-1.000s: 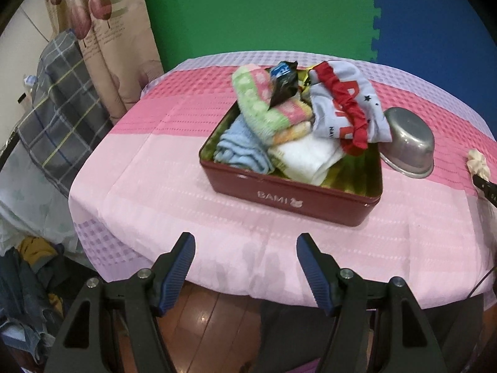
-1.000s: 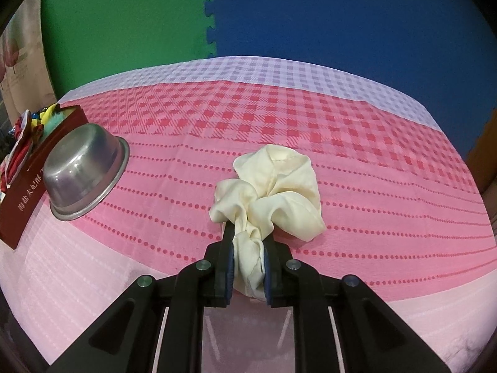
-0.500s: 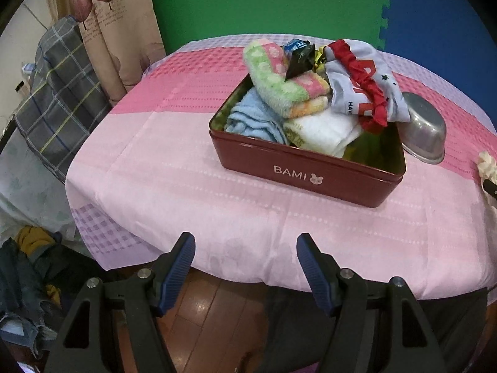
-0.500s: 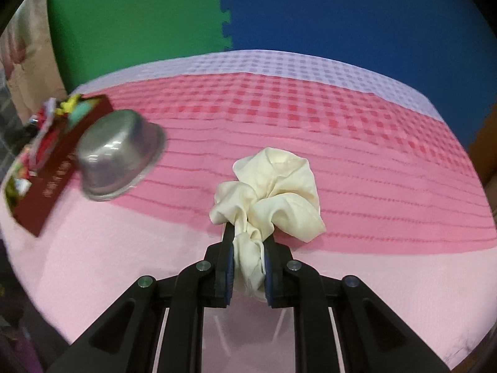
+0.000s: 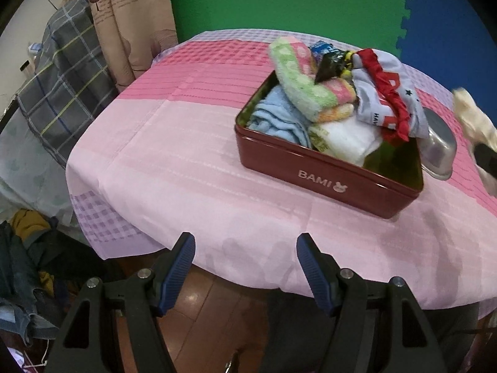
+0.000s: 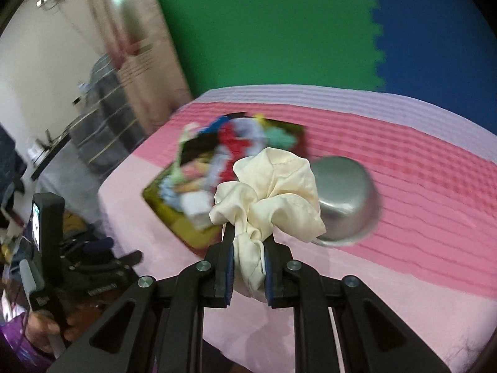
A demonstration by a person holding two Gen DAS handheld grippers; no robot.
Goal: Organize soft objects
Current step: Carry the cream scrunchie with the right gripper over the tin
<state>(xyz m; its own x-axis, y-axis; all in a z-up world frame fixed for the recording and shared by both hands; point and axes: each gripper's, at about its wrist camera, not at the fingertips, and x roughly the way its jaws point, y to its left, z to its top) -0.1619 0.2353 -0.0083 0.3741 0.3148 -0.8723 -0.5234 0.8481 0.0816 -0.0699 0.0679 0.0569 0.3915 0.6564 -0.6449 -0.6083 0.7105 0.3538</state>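
Note:
My right gripper point(image 6: 248, 242) is shut on a cream fabric scrunchie point(image 6: 273, 192), lifted above the pink tablecloth; the same scrunchie point(image 5: 472, 118) shows blurred at the right edge of the left wrist view. A dark red tin point(image 5: 326, 177) marked BAMI holds a blue cloth point(image 5: 279, 121), a green and pink towel point(image 5: 298, 84), a white towel point(image 5: 344, 140) and a grey and red garment point(image 5: 385, 96). In the right wrist view the tin point(image 6: 174, 214) lies blurred, left of the scrunchie. My left gripper point(image 5: 245, 251) hangs open and empty over the table's near edge.
An upturned steel bowl point(image 6: 344, 199) sits right of the tin, also seen as the bowl point(image 5: 441, 152) behind the tin's right end. A plaid-covered chair point(image 5: 62, 87) and a heap of clothes point(image 5: 28, 248) lie left of the table. Green and blue foam mats back the scene.
My right gripper has lifted the scrunchie off the cloth and swung left toward the tin and bowl. The left gripper drifted slightly, so the tin sits further right in its view.

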